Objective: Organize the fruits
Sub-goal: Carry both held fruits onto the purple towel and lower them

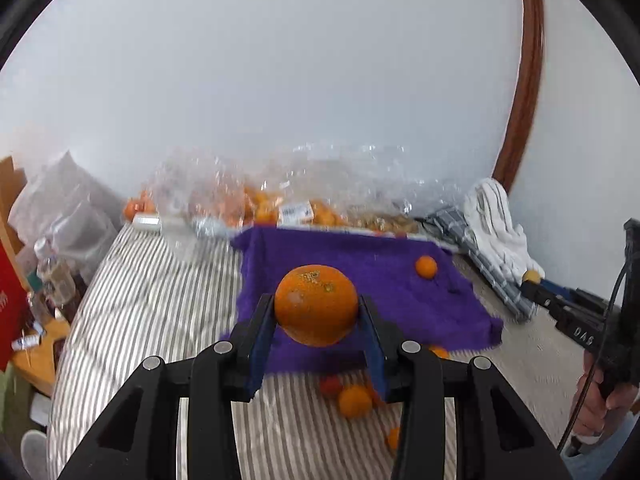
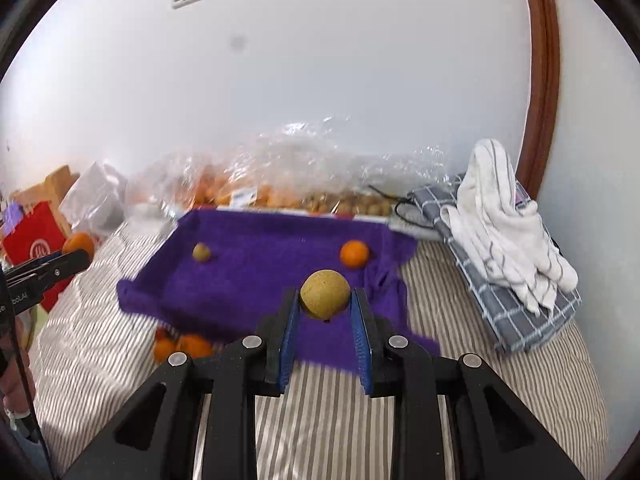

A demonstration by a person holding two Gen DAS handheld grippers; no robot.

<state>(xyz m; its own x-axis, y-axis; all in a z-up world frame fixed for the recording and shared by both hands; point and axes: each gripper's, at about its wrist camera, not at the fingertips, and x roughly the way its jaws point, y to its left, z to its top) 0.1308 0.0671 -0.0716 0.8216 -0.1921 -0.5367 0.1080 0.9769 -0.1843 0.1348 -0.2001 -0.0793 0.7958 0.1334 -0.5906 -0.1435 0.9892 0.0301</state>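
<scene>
My left gripper (image 1: 316,312) is shut on a large orange (image 1: 316,306) and holds it above the near edge of a purple towel (image 1: 360,280) spread on the striped bed. A small orange (image 1: 426,267) lies on the towel. My right gripper (image 2: 325,298) is shut on a yellow-brown round fruit (image 2: 325,292) above the towel (image 2: 260,264). On the towel lie a small brownish fruit (image 2: 201,252) and a small orange (image 2: 354,253). Loose oranges (image 1: 354,400) lie on the bed (image 1: 160,300) by the towel's near edge, also in the right wrist view (image 2: 184,346).
Clear plastic bags of oranges (image 1: 260,204) and brownish fruits (image 2: 352,202) sit along the wall behind the towel. Folded white and checked cloths (image 2: 508,220) lie at the right. A red box (image 2: 36,244) and clutter stand left of the bed. A wooden frame (image 2: 544,80) rises at the right.
</scene>
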